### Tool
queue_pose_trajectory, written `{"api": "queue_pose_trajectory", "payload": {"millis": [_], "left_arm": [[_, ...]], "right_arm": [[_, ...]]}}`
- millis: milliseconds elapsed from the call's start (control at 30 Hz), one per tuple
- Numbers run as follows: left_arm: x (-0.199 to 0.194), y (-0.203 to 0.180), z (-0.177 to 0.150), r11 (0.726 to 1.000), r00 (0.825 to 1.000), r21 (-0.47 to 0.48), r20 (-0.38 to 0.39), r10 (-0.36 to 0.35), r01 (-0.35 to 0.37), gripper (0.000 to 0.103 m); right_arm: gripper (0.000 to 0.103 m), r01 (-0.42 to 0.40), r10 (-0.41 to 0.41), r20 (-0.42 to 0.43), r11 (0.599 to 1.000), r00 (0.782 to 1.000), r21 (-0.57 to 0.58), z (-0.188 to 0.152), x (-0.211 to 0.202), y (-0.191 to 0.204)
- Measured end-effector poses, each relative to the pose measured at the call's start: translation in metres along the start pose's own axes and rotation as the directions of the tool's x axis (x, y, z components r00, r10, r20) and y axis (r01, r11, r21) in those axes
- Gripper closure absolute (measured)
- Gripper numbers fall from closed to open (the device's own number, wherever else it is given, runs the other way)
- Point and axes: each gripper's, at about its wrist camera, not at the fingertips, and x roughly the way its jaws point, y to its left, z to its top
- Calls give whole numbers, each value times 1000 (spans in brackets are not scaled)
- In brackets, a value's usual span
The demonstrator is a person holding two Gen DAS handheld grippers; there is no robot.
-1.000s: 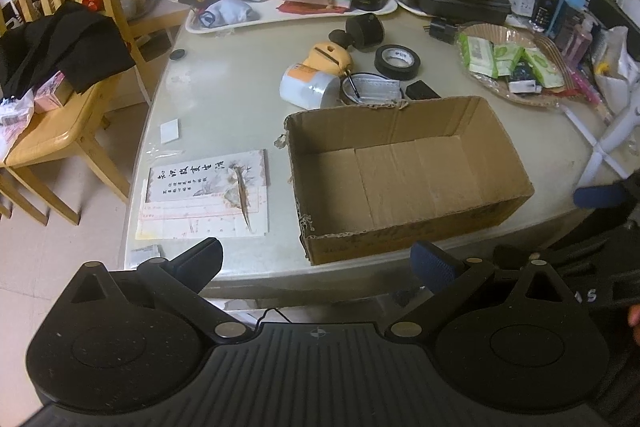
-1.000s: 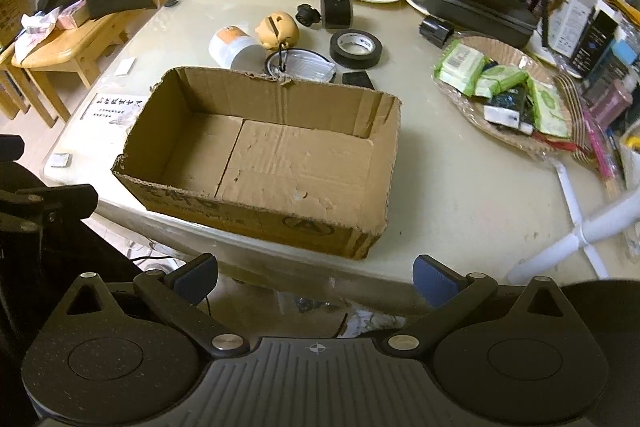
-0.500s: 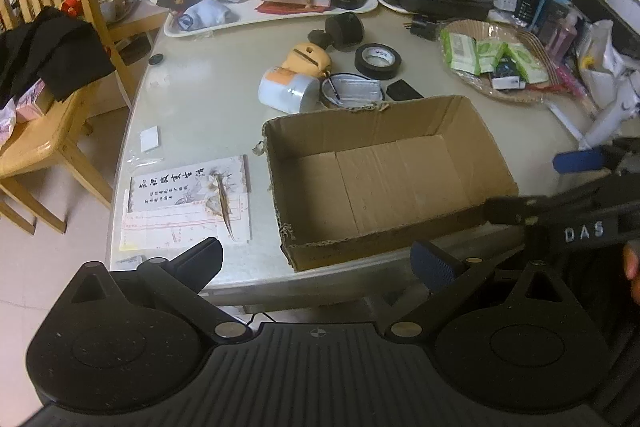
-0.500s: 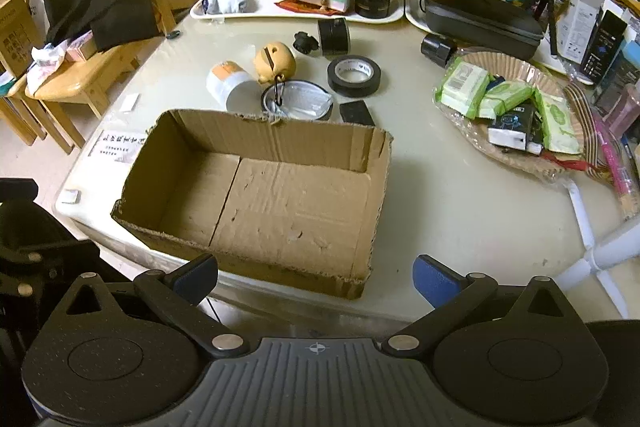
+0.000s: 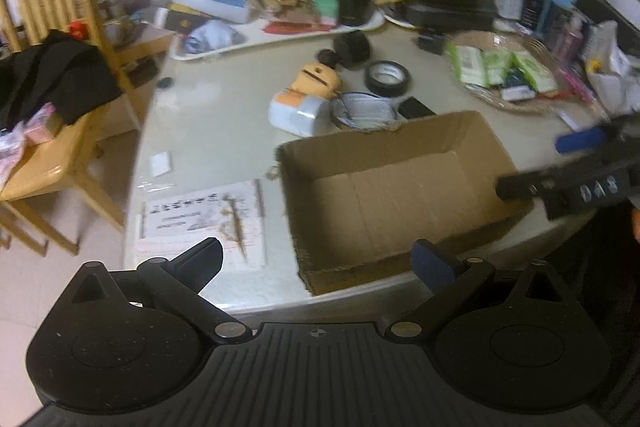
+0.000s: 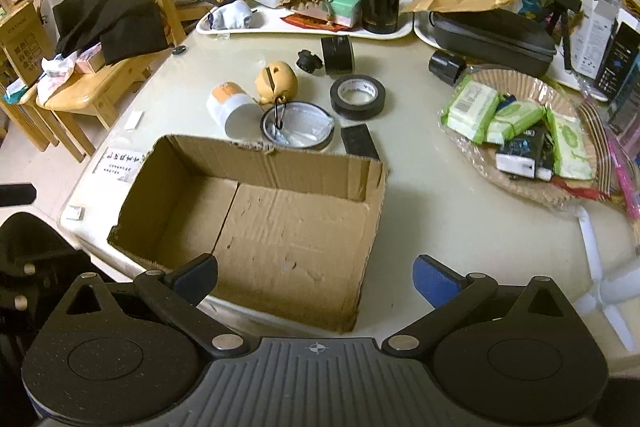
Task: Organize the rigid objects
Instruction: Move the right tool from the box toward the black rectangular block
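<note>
Hovering at the near table edge, both grippers are empty: the left gripper (image 5: 316, 259) has its fingers spread wide with nothing between them, and the right gripper (image 6: 316, 273) is equally spread, sitting low over the front of the open brown cardboard box (image 6: 276, 223).

The box is bare inside, so by the look of it no item has been stowed yet; the step in hand looks like the approach to a first pick.

Just beyond the box's far wall sits the cluster of rigid candidates: a white cylindrical bottle with an orange band (image 6: 230, 105) lying on its side, a round metal tin with a clear lid (image 6: 298, 126) touching the wall, a small flat black block (image 6: 359, 142), and a tan rounded figurine (image 6: 277, 83) behind the tin. Further back are a black roll of tape (image 6: 357, 96) and a short black cylinder (image 6: 338, 54).

Next move likely calls for reaching over the box without snagging its ragged rim. The bottle may roll, so the fingers should close across its body.
</note>
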Motion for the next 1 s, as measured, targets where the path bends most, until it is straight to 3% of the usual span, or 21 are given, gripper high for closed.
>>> {"api": "queue_pose_trajectory", "payload": {"millis": [467, 667, 1000], "left_arm": [[9, 4, 14, 1000, 999, 1, 46, -27, 27, 0], [16, 4, 19, 1000, 999, 7, 42, -30, 29, 0], [14, 5, 25, 998, 995, 54, 96, -41, 35, 1]], "right_arm": [[0, 31, -32, 41, 999, 999, 22, 41, 21, -24], [0, 61, -59, 78, 998, 995, -19, 56, 36, -28], [0, 24, -25, 87, 1000, 996, 11, 85, 63, -44]]}}
